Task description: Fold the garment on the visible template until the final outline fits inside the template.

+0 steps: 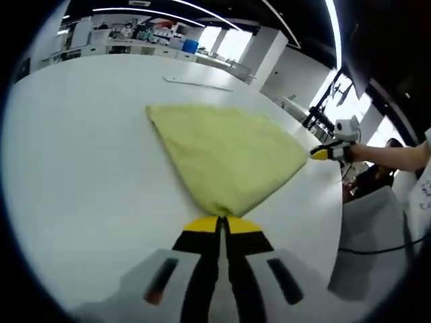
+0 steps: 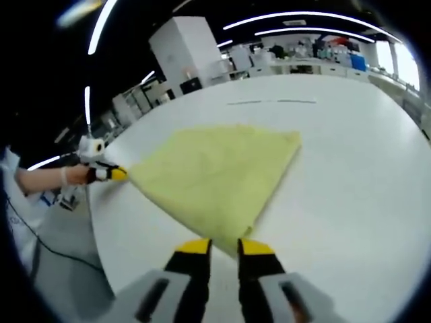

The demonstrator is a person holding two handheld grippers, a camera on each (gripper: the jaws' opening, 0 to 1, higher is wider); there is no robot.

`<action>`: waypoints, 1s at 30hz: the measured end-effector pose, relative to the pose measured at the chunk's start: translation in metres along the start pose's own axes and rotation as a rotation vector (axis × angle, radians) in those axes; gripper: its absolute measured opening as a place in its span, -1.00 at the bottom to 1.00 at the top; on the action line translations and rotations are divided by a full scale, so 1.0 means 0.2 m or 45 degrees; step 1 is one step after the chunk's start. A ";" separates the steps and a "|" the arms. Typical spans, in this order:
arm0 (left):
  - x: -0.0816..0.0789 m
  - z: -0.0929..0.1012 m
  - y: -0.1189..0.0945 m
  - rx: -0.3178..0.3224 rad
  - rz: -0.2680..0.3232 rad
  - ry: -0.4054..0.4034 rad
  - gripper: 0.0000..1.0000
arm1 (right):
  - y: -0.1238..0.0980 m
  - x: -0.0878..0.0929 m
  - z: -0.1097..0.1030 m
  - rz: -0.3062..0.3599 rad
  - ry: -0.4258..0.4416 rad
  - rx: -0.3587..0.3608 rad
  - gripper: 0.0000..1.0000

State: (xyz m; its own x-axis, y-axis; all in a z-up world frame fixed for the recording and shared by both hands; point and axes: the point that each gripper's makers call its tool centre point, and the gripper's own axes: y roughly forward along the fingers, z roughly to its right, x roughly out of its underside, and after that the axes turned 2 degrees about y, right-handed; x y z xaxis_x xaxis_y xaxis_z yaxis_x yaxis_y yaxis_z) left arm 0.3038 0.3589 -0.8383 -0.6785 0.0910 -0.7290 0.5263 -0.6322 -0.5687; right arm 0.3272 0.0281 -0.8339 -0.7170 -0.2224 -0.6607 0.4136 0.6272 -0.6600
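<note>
A pale yellow garment [image 1: 225, 151] lies folded on the white table [image 1: 81, 168], fanned out into a rough triangle. My left gripper [image 1: 222, 221] is shut on its near corner, yellow tips pressed together. My right gripper [image 1: 324, 153] comes in from the right and pinches the other near corner by the table edge. In the right gripper view the garment [image 2: 215, 171] narrows to a corner that runs in between my right gripper's [image 2: 225, 247] jaws, which stand a narrow gap apart around the cloth. The left gripper [image 2: 111, 173] holds the far left corner there. The edge between both corners runs straight.
A thin line mark [image 1: 199, 83] lies on the table beyond the garment, also visible as a line mark [image 2: 269, 102]. The table edge runs close by the right gripper. A grey chair [image 1: 374, 235] and a black cable [image 1: 377, 250] sit off the table. Desks and shelves [image 1: 128, 37] stand far behind.
</note>
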 end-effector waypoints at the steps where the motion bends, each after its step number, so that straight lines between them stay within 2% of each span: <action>1: 0.00 0.00 0.00 0.003 -0.002 0.001 -1.00 | 0.00 0.00 0.01 0.000 0.003 0.001 -0.94; 2: 0.00 0.00 -0.01 0.006 -0.004 -0.001 -1.00 | 0.00 0.00 0.01 0.000 0.003 0.002 -1.00; 10: 0.01 -0.03 -0.07 -0.006 -0.012 0.003 -1.00 | -0.05 0.01 0.04 -0.007 0.007 0.008 -1.00; 15: 0.04 -0.04 -0.09 0.016 -0.027 0.014 -1.00 | -0.07 0.04 0.03 -0.024 0.011 -0.002 -1.00; 20: 0.10 0.02 -0.13 0.041 -0.072 0.035 -1.00 | -0.06 0.08 0.02 -0.042 0.042 -0.028 -1.00; 24: 0.15 0.06 -0.17 0.059 -0.089 0.045 -1.00 | -0.09 0.12 -0.01 -0.044 0.043 -0.039 -1.00; 30: 0.21 0.13 -0.23 0.064 -0.086 0.019 -1.00 | -0.13 0.19 -0.07 -0.077 0.036 -0.074 -1.00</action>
State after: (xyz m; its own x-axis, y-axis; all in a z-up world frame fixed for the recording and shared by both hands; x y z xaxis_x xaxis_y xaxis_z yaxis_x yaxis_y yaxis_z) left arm 0.2385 0.3721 -0.8339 -0.7035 0.1461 -0.6956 0.4528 -0.6622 -0.5970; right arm 0.2817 0.0144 -0.8375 -0.7557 -0.2406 -0.6091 0.3362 0.6557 -0.6761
